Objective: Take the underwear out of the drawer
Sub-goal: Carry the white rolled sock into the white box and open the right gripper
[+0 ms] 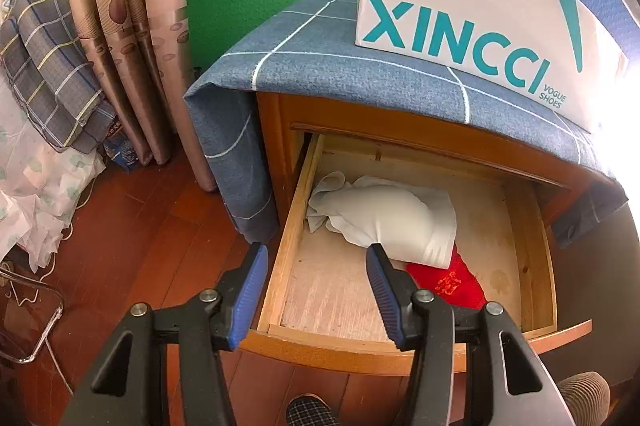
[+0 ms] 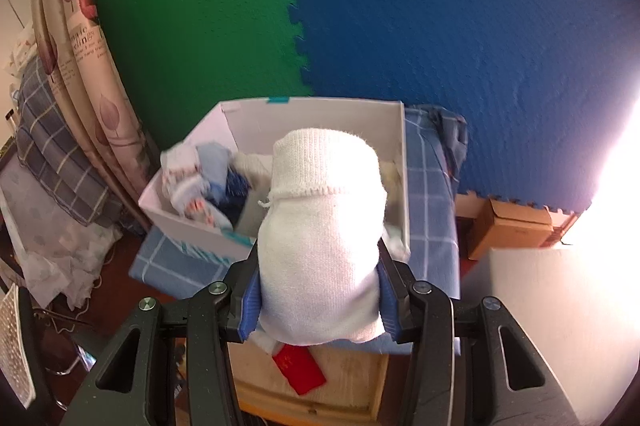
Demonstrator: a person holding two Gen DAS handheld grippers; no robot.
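Observation:
The wooden drawer (image 1: 292, 238) stands pulled out of a nightstand. Inside it lie a crumpled white garment (image 1: 384, 214) and a red cloth (image 1: 448, 284) with gold print. My left gripper (image 1: 317, 252) hovers open above the drawer's front left part with nothing between its blue pads. In the right wrist view, my right gripper (image 2: 320, 254) is shut on a rolled white knitted piece of underwear (image 2: 320, 218), which hides the fingertips. It is held high above the drawer (image 2: 376, 386), in front of the open white shoe box (image 2: 312, 113). The red cloth (image 2: 300, 370) shows below it.
The white shoe box (image 1: 460, 9), holding several folded clothes (image 2: 208, 177), stands on the blue checked cloth (image 1: 320, 57) that covers the nightstand. Curtains (image 1: 132, 25) and plaid bedding (image 1: 48, 73) are at the left. A slippered foot (image 1: 308, 410) is on the wooden floor. A cardboard box (image 2: 512, 226) sits at the right.

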